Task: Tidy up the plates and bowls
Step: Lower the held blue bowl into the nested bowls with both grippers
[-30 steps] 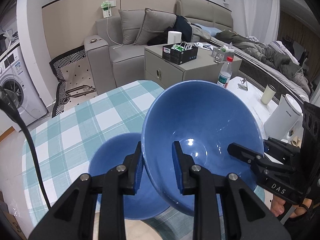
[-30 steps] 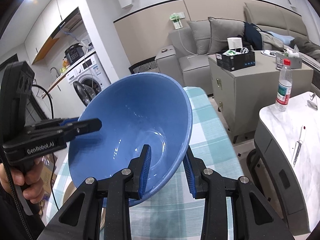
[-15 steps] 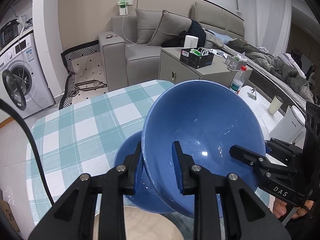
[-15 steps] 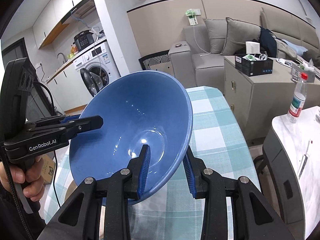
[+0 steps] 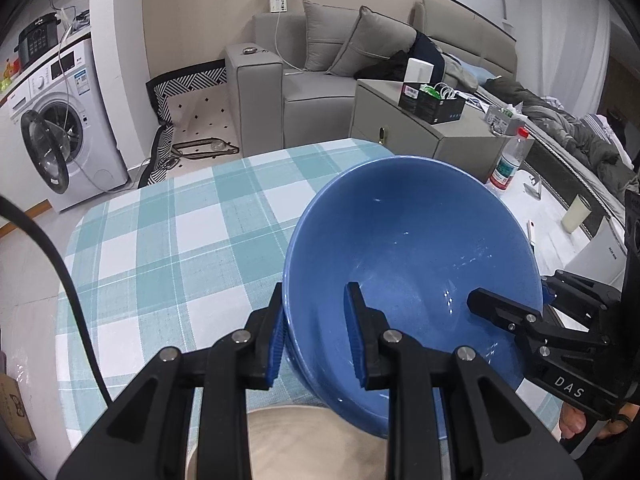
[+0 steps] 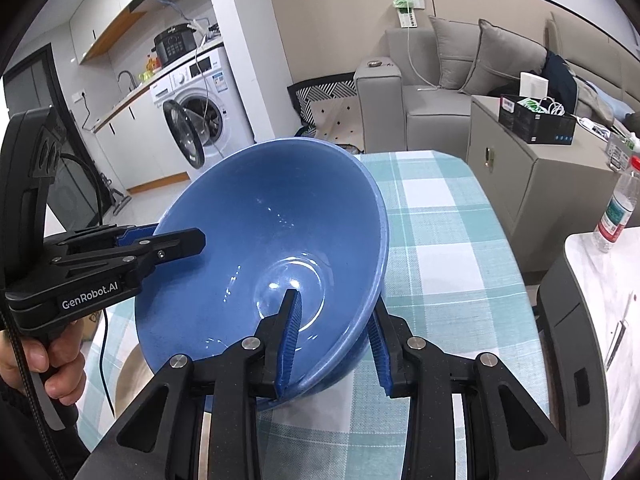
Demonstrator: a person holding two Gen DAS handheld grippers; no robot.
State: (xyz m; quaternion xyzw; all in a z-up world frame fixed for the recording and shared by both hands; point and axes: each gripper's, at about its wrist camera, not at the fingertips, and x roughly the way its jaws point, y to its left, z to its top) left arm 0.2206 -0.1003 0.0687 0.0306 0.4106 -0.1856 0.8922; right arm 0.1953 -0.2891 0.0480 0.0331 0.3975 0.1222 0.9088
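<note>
Right now the blue bowl (image 5: 412, 264) hangs tilted above the checked tablecloth (image 5: 172, 248), gripped from both sides at once. Left gripper (image 5: 316, 336) has its 2 blue-padded fingers (image 5: 276, 344) straddling the near rim, 1 pad outside the wall, 1 inside, clamped on it. Across the bowl, the right gripper (image 5: 512, 312) pokes in from the far side, its black finger lying over the inner wall.

Switch to the right wrist view and it's the mirror picture: the right gripper (image 6: 334, 340) bites the bowl (image 6: 260, 264) rim, 1 pad (image 6: 290, 336) inside on the glossy blue, the other outside under the wall, closed on it. The left gripper (image 6: 168, 242) reaches in from the left edge of this view, its finger resting over the opposite rim, and the person's left hand (image 6: 44, 364) wraps the handle below.

Bowl's mouth faces up and toward the cameras, with highlights glinting in the round base. Under it, a pale beige plate (image 5: 304, 440) shows at the near edge of the table; whether the bowl touches it, I can't tell.

Background: washing machine (image 5: 60, 140) with its door ajar at left, grey sofa (image 5: 320, 80) behind, a water bottle (image 5: 508, 160) on the white side table at right.
</note>
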